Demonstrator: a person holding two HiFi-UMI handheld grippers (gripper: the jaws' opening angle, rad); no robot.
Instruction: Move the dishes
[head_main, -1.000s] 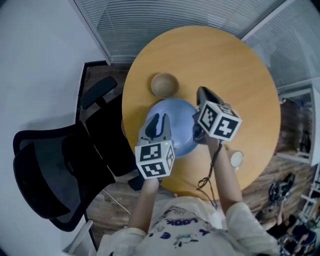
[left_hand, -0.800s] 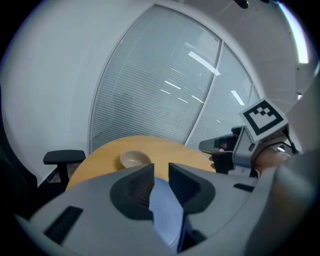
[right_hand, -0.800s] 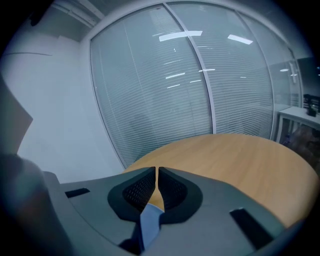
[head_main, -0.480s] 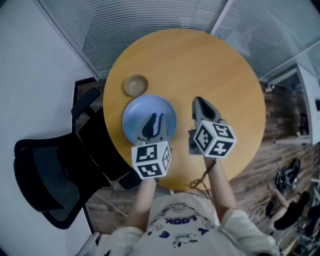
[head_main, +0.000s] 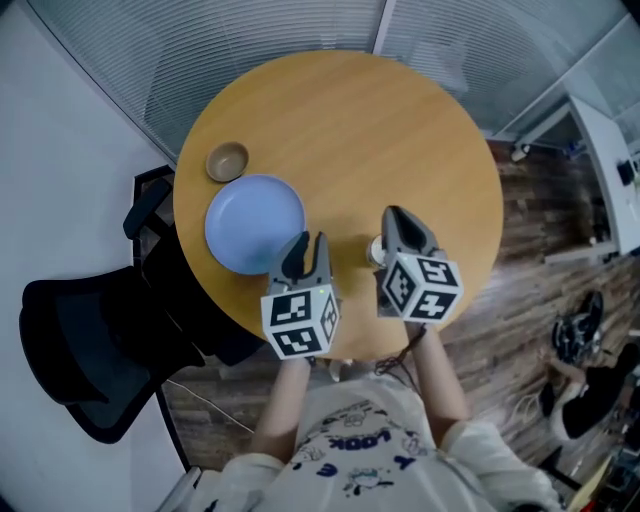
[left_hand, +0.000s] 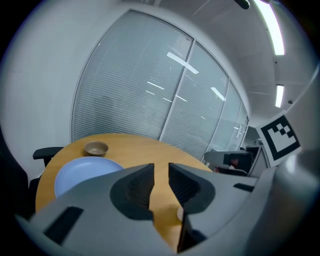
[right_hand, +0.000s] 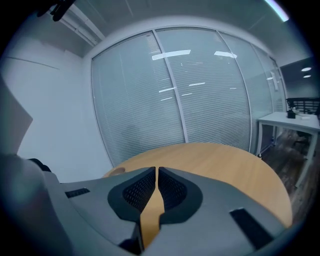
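A pale blue plate (head_main: 254, 224) lies flat at the left of the round wooden table (head_main: 400, 130), with a small brown bowl (head_main: 228, 160) just beyond it. In the left gripper view the plate (left_hand: 82, 172) and the bowl (left_hand: 96, 148) sit left of the jaws. My left gripper (head_main: 305, 250) hovers off the plate's near right rim, open, with nothing between its fingers. My right gripper (head_main: 395, 215) is shut and empty over bare wood, beside a small white cup (head_main: 375, 250) that it partly hides. The right gripper view shows its jaws (right_hand: 156, 175) closed over the tabletop.
A black office chair (head_main: 90, 350) stands at the table's left. Glass walls with blinds (head_main: 250, 40) run behind the table. A white desk (head_main: 605, 170) and wood floor are on the right. A cable hangs from the right hand by the near edge.
Both grippers have drawn back rightward and toward the person, off the plate. The plate, bowl and cup stay where they were on the table. The head view has swung.
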